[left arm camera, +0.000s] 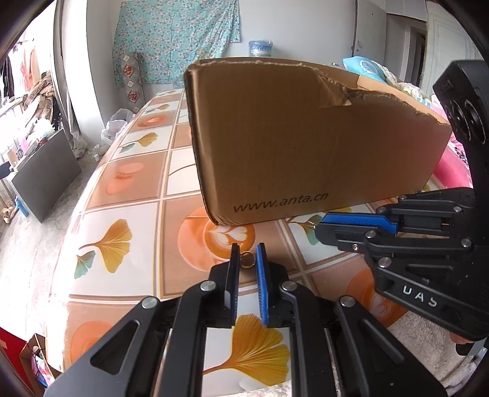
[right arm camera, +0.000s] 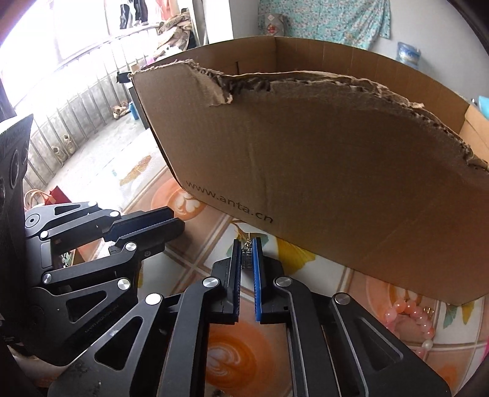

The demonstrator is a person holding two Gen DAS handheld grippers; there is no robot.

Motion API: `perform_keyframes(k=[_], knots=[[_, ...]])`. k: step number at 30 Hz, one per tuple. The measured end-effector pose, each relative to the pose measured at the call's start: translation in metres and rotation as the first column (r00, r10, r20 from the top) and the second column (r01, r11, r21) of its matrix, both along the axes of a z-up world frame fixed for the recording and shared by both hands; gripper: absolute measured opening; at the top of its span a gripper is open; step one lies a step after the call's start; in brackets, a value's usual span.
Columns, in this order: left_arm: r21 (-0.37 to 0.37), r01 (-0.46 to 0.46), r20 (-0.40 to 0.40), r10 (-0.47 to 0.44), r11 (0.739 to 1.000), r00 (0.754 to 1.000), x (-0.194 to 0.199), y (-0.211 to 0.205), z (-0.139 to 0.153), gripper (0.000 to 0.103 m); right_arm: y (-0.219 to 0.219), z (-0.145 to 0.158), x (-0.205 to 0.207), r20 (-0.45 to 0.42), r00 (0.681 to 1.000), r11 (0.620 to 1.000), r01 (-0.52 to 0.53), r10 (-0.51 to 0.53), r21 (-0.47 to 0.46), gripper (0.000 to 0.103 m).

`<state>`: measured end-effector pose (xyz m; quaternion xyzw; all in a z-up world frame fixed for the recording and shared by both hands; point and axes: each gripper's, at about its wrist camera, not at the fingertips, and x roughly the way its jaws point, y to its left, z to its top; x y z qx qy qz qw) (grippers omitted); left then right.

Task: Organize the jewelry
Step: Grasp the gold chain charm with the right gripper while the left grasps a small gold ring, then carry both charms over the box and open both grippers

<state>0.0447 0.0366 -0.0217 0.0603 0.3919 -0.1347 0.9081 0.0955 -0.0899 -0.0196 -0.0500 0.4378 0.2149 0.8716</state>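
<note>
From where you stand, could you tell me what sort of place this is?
Probably a lived-in home room: a floral cloth on the wall, a tiled-pattern tablecloth under a torn cardboard box, clothes hanging by the window.

One cardboard box (left arm camera: 305, 137), two grippers, one gold ring (left arm camera: 247, 261), one small pendant (right arm camera: 247, 255), one pink bead bracelet (right arm camera: 411, 320).

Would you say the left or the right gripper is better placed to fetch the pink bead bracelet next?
Right, probably: the pink bead bracelet lies beside the right gripper, absent from the left view. Both grippers already pinch small pieces, the left gripper a gold ring.
</note>
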Motion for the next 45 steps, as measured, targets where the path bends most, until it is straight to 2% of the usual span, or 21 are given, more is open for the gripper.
perform_keyframes(k=[4,9,20,21,23,30,35,39,41,43,45], knots=[[0.002,-0.003,0.001,0.003,1.000,1.000,0.000,-0.001,0.000,0.010,-0.020,0.000,0.008,-0.049,0.999,0.995,0.023,-0.019,0.093,0.005],[0.007,-0.002,0.000,0.002,1.000,1.000,0.001,-0.004,0.001,0.010,-0.064,0.005,0.012,-0.103,0.993,0.965,0.084,-0.060,0.248,0.005],[-0.046,0.008,-0.012,-0.009,0.999,1.000,0.002,0.002,0.005,0.010,-0.100,0.025,0.002,-0.098,0.992,0.933,0.105,-0.075,0.345,0.005],[-0.046,0.011,-0.009,-0.011,0.999,1.000,0.001,0.003,0.006,0.010,-0.092,0.027,-0.012,-0.090,0.993,0.931,0.102,-0.075,0.349,0.005],[-0.051,0.020,0.004,-0.019,0.999,1.000,-0.002,0.004,0.012,0.010,-0.092,0.035,-0.014,-0.075,0.995,0.927,0.091,-0.068,0.364,0.005],[-0.069,0.057,0.087,-0.051,0.996,0.995,-0.021,0.011,0.048,0.010,-0.089,0.076,-0.018,0.040,0.999,0.914,0.016,-0.036,0.407,0.005],[-0.138,0.129,0.175,-0.104,0.982,0.979,-0.030,0.010,0.095,0.010,-0.092,0.114,-0.011,0.150,0.988,0.898,-0.043,-0.025,0.437,0.005],[-0.159,0.199,0.238,-0.159,0.967,0.958,-0.020,0.004,0.133,0.010,-0.095,0.131,-0.001,0.190,0.981,0.900,-0.064,-0.021,0.430,0.005],[-0.170,0.217,0.216,-0.178,0.961,0.960,-0.004,-0.004,0.141,0.010,-0.093,0.134,0.014,0.194,0.981,0.911,-0.060,-0.023,0.408,0.005],[-0.167,0.203,0.153,-0.178,0.965,0.972,0.022,-0.014,0.141,0.010,-0.093,0.132,0.031,0.174,0.984,0.921,-0.049,-0.021,0.386,0.005],[-0.154,0.187,0.084,-0.176,0.970,0.981,0.047,-0.025,0.133,0.010,-0.094,0.122,0.051,0.114,0.993,0.929,-0.018,-0.026,0.368,0.005]])
